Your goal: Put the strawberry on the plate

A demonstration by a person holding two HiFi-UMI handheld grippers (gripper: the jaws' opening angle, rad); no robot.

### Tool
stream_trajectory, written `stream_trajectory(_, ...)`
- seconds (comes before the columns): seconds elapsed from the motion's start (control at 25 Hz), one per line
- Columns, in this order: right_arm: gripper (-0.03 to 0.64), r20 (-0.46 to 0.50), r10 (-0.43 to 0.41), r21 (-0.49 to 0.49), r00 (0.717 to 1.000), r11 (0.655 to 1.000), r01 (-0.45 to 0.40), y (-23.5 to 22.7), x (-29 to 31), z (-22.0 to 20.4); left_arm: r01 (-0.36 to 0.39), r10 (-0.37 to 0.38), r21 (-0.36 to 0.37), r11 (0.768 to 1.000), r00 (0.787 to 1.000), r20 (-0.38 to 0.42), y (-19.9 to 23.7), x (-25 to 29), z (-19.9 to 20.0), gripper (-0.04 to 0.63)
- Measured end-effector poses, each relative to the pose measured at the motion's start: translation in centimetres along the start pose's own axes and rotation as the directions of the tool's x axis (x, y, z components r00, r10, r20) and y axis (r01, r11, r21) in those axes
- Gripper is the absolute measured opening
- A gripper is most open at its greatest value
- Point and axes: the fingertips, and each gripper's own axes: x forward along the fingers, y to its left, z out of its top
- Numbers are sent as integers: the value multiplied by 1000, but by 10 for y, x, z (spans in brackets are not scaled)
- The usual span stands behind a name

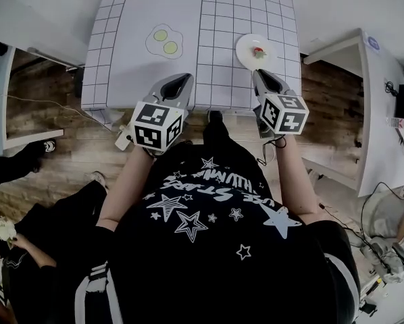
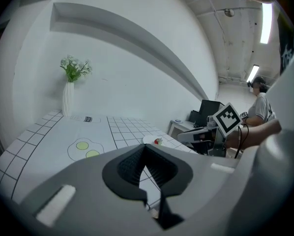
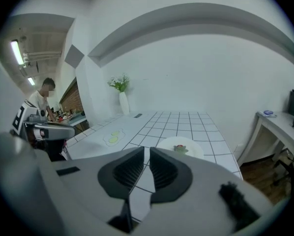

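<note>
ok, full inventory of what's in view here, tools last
table: one, white grid cloth, in front of the person
fried-egg print: one, two yellow yolks, on the cloth left of centre
plate: one, white, right part of the table
strawberry: one, red with green top, on the plate
vase: one, white, table's far edge by the wall
flowers: one bunch, white and green, in the vase
side desk: one, white, right of the table
left tool: one, grey, over the table's near edge, jaws together, empty
right tool: one, grey, just short of the plate, jaws slightly apart, empty
</note>
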Motion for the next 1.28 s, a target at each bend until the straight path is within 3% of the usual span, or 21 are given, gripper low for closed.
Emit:
stream_trajectory(0.56, 14, 12, -4, 26, 1000, 1000, 4, 73, -65, -38, 41, -41, -27, 999, 999, 4, -5, -70, -39, 9)
stream_trajectory(0.96, 14, 34, -19, 3, 999, 1000, 19, 72, -84, -32, 70, -69, -28, 997, 997, 36, -21, -69, -33, 9)
stream_trajectory(1.28, 14, 43, -5, 29, 999, 1000, 3, 62, -117, -46, 69, -69, -9, 998, 997, 33, -57, -69, -34, 9)
